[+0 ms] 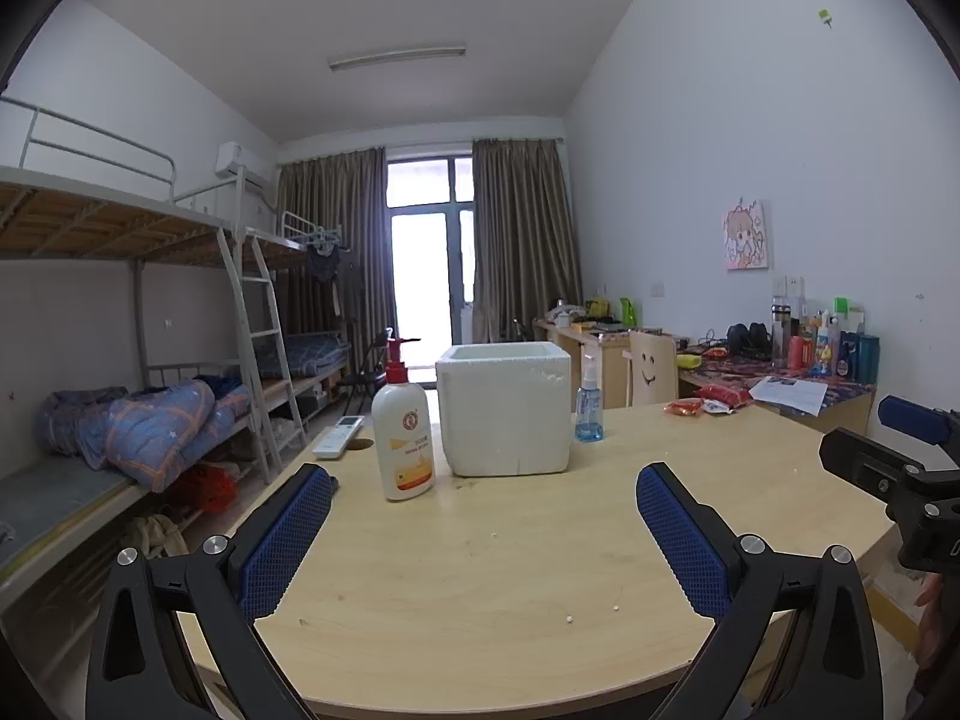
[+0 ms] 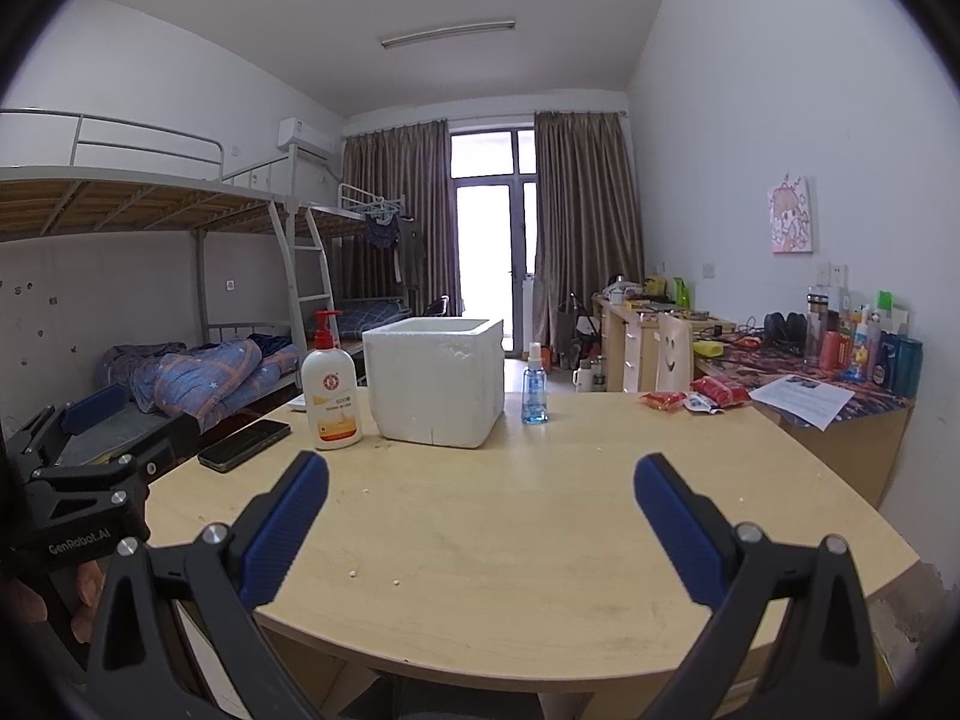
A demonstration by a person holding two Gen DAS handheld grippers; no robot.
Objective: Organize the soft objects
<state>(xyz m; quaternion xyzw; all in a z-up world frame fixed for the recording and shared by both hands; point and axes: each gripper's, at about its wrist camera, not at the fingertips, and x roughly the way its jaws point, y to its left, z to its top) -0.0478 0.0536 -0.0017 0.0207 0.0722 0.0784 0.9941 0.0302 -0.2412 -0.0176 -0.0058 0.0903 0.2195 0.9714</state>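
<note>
Where both tongs [image 1: 483,489] [image 2: 481,483] gape wide: lotion bottle [image 1: 402,429], foam box [image 1: 505,408], spray bottle [image 1: 588,405].

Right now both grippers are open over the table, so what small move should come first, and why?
Probably ease the right gripper forward and right toward the red packets at the far right edge of the table. They look like the only soft things there; both grippers are open and empty, and the foam box stands open-topped at centre. The left gripper can wait.
</note>
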